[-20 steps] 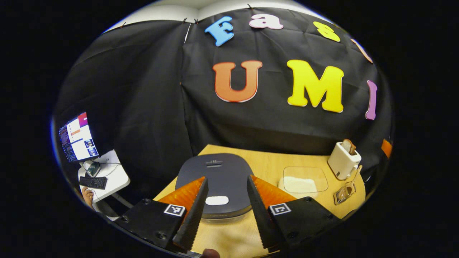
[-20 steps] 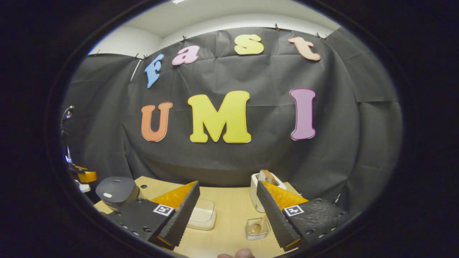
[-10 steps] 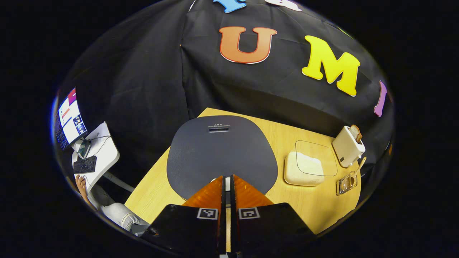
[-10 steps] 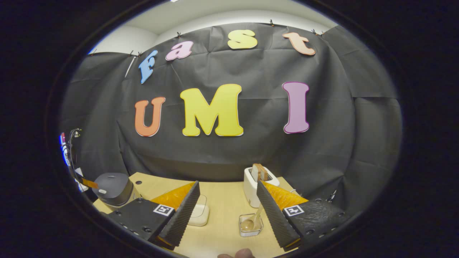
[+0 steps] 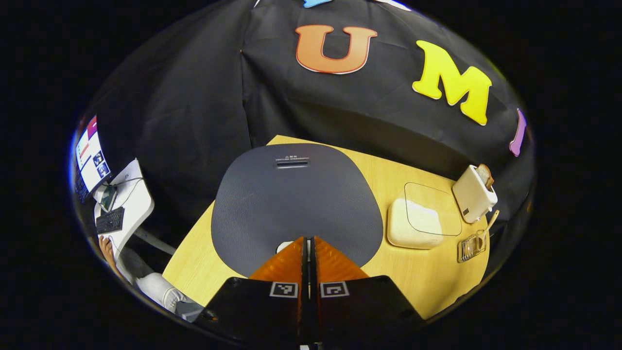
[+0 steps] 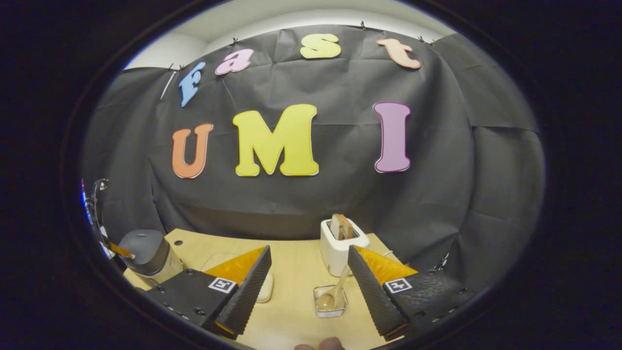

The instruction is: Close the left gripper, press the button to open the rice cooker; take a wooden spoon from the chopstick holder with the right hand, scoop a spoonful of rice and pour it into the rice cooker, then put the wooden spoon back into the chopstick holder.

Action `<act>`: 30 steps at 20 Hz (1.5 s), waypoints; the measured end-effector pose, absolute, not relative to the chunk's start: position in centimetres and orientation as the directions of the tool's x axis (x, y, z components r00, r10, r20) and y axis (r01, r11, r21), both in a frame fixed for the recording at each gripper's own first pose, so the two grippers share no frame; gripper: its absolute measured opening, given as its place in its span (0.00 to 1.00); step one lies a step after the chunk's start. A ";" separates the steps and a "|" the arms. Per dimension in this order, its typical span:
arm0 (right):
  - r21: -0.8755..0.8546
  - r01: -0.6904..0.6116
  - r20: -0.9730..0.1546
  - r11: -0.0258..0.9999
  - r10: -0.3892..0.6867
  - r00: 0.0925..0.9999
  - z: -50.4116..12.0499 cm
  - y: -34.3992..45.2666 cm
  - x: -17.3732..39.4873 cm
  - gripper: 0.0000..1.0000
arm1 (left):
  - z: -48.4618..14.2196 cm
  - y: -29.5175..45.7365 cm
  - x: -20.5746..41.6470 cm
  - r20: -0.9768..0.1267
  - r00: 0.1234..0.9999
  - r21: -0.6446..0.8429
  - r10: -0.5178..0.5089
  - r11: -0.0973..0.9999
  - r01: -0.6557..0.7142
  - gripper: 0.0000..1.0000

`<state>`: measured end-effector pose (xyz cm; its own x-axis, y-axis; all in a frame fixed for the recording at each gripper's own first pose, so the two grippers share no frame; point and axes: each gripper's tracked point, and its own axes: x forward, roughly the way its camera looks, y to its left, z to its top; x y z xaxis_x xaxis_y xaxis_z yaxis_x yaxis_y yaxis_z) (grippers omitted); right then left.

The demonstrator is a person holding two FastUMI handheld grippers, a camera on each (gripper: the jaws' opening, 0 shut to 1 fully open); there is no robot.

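Wooden table (image 5: 427, 272); black cloth wall (image 6: 311, 204); side desk (image 5: 127, 194).

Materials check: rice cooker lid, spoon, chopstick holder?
Rice cooker lid: likely matte dark-grey plastic, fine texture, no glare. Spoon: wood by its pale tan colour and dull surface. Chopstick holder: clear glass or acrylic; the table shows through its walls.

From my remote seat I can read almost nothing: the rice cooker (image 5: 296, 194) lid carries a small line of print above its vent slot, too fine to make out. Each finger block of the left gripper (image 5: 309, 248) and the right gripper (image 6: 307, 282) bears a square black-and-white coded marker, a pattern with no letters or numbers.
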<state>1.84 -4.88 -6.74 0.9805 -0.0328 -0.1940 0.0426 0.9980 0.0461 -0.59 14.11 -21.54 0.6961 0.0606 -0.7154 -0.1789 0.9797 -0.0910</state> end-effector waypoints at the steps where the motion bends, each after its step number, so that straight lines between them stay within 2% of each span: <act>1: 0.044 0.039 -0.204 0.998 -0.030 0.979 -7.0 -4.6 2.0 0.94 | -21.3 13.9 -1.0 -0.714 0.698 -0.099 0.054 0.979 -0.178 0.03; 3: 0.041 0.028 -0.211 0.999 -0.019 0.977 -7.1 -4.0 2.0 0.96 | -21.1 13.9 -0.9 -0.697 0.715 -0.105 0.054 0.979 -0.176 0.03; 7: 0.033 0.013 -0.189 0.999 -0.007 0.982 -6.2 -3.4 2.0 0.95 | -19.2 13.6 -0.2 -0.645 0.762 -0.095 0.056 0.984 -0.152 0.03; 9: 0.041 0.018 -0.188 0.999 -0.010 0.982 -6.0 -3.6 2.0 0.95 | -16.8 12.4 0.3 -0.595 0.803 -0.086 0.039 0.990 -0.111 0.36; 11: 0.053 0.019 -0.189 0.998 -0.009 0.982 -5.9 -3.6 1.8 0.94 | -13.5 12.6 1.5 -0.497 0.864 -0.011 0.074 0.996 -0.092 0.69; 12: 0.054 0.024 -0.183 0.998 -0.014 0.983 -5.7 -3.9 1.7 0.95 | -11.6 13.6 2.1 -0.429 0.894 0.037 0.129 0.991 -0.126 0.79; 14: 0.048 0.038 -0.175 0.998 -0.029 0.984 -5.4 -4.6 1.7 0.96 | -8.3 13.6 2.8 -0.335 0.926 0.066 0.173 0.985 -0.160 0.99; 15: 0.043 0.036 -0.171 0.998 -0.028 0.985 -5.3 -4.8 1.7 0.95 | -7.7 13.3 2.8 -0.311 0.933 0.072 0.182 0.983 -0.167 0.92; 16: 0.037 0.036 -0.167 0.999 -0.030 0.986 -5.2 -5.1 1.5 0.95 | -7.2 12.9 2.5 -0.301 0.937 0.069 0.178 0.984 -0.165 0.99; 21: 0.008 0.073 -0.191 0.997 -0.070 0.979 -6.3 -7.7 1.4 0.95 | -6.9 10.3 1.4 -0.288 0.947 0.012 0.144 0.989 -0.146 0.99; 26: 0.028 0.055 -0.253 0.998 -0.046 0.966 -8.4 -8.9 1.9 0.95 | -5.0 7.9 1.8 -0.214 0.968 0.013 0.129 0.992 -0.129 0.99; 30: 0.045 0.038 -0.315 0.998 -0.022 0.949 -11.1 -10.1 3.3 0.95 | -4.9 5.6 1.6 -0.228 0.969 0.011 0.093 0.996 -0.093 0.99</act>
<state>3.32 -10.08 -11.15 0.9487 -0.0218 -0.3153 0.0379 0.9983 0.0450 1.64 5.65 -4.91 0.9693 0.0932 -0.2275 -0.0933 0.9956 0.0107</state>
